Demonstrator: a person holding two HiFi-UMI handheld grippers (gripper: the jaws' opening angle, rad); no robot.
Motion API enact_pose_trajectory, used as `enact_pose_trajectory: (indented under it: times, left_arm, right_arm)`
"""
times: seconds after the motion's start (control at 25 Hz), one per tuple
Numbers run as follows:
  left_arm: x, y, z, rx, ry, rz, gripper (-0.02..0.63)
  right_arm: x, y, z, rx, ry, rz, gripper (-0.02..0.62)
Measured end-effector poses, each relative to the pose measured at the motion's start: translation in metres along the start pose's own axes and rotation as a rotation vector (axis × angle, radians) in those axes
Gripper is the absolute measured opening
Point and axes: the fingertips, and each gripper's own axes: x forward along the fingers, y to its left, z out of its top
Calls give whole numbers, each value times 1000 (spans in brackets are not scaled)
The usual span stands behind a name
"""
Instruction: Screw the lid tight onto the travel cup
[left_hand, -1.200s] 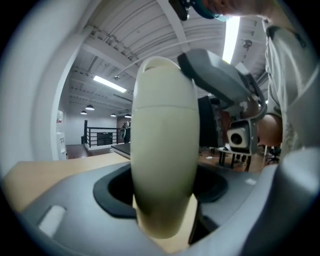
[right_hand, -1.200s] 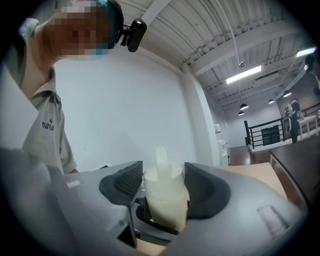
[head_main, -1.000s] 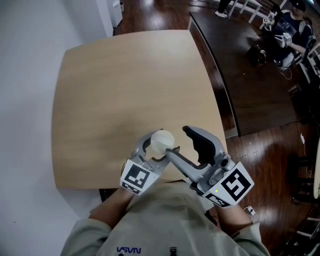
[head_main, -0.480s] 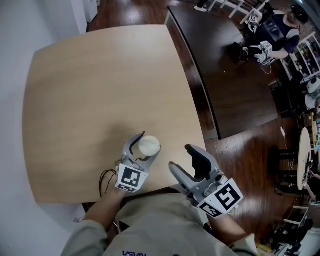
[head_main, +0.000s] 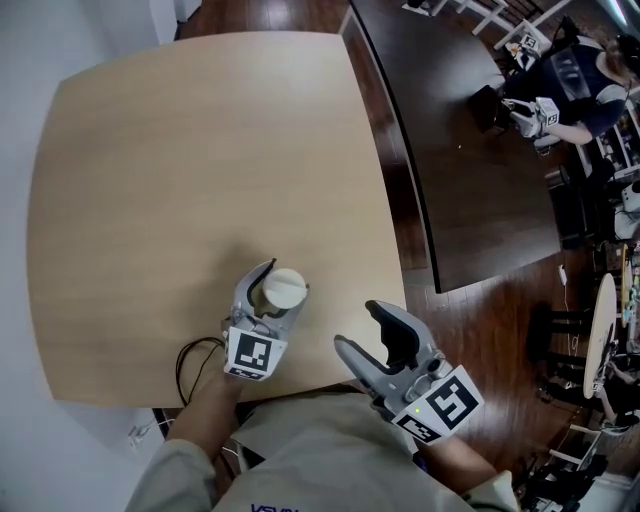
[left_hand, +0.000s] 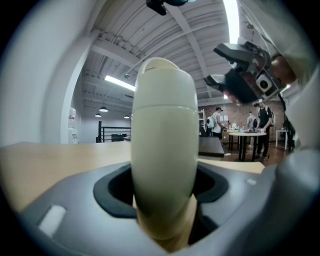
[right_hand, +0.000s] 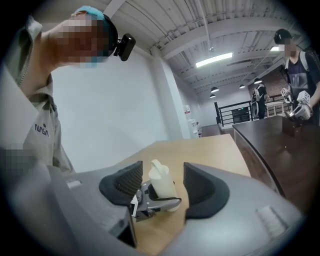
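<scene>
A cream travel cup (head_main: 287, 291) with its lid on stands upright on the light wood table (head_main: 200, 150), near the front edge. My left gripper (head_main: 277, 284) is shut round the cup's body. In the left gripper view the cup (left_hand: 164, 150) fills the gap between the jaws, and its domed lid (left_hand: 165, 82) rises above them. My right gripper (head_main: 357, 327) hangs open at the table's front right corner, apart from the cup. In the right gripper view the jaws hold nothing, and the cup (right_hand: 162, 186) shows some way beyond them in the left gripper (right_hand: 150, 202).
A dark table (head_main: 470, 170) stands to the right across a strip of wooden floor. A person (head_main: 590, 90) with another gripper set is at the far right. A black cable (head_main: 195, 355) loops at the table's front edge. A white wall runs along the left.
My right gripper has drawn back from the cup's lid toward the front right, still open. The left gripper has kept its hold on the cup. The head view has shifted right.
</scene>
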Motion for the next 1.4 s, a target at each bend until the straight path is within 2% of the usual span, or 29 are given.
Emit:
enact_pose_trajectory:
  times: [0.16,0.32,0.8,1.08,1.2,1.32,1.4]
  left_arm:
    - [-9,2,0,-3,-14,9,311]
    - [-7,2,3,-41,-16,8,313]
    - [-13,-5,-19,-33,139,-104,325]
    - [-29,-3,-13,-73,152,-135,327]
    - [-52,1,-8,-127,141,-128,327]
    - [-92,14,-4,-237,122,-50,319]
    - [-123,23,3,-319,95,3,258]
  right_arm:
    - [7,5,-3,7,4,28,255]
    - [12,-3,-5,24,3,38,255]
    - [27,-10,2,81,-64,46,255]
    - [28,-6,7,100,-105,11,255]
    - [24,-2,8,106,-125,-39,255]
    - [19,-1,5,118,-140,-121,255]
    - [14,3,-2,131,-144,-180,255]
